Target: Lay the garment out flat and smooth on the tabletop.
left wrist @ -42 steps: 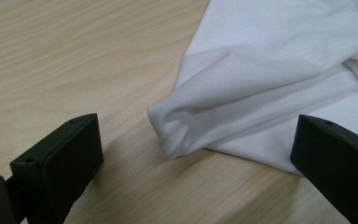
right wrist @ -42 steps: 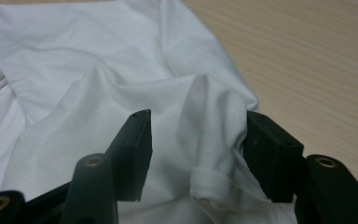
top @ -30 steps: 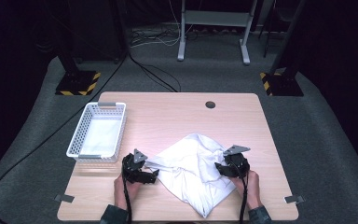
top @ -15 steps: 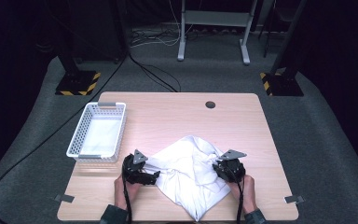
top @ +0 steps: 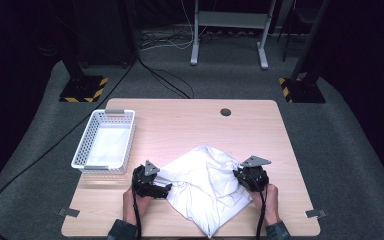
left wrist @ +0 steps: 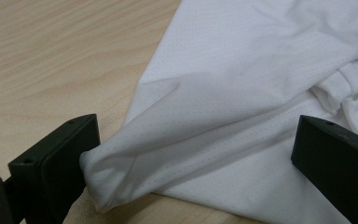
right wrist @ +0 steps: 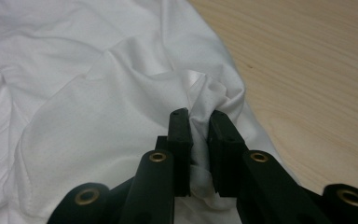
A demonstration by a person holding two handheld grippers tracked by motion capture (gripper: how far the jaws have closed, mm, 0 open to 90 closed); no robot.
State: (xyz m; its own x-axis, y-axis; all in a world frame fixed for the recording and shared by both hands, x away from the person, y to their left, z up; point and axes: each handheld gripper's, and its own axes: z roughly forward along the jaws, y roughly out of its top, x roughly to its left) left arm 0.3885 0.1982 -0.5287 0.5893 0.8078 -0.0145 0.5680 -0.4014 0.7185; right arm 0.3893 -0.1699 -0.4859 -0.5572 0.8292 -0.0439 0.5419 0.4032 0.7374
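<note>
Wooden table (top: 190, 125), white basket (top: 105, 141), cloth (top: 205, 185)

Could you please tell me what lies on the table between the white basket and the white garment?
Nothing lies there: in the high view, bare tabletop separates the white basket from the white garment.

No legible text — seemingly none.

Overhead light falls brightly on the pale wooden table (top: 190, 125) while the surrounding room sinks into near-black. The crumpled white cloth (top: 205, 185) glares slightly. The high view is soft and grainy; both gripper views are sharper, shadows faint.
</note>
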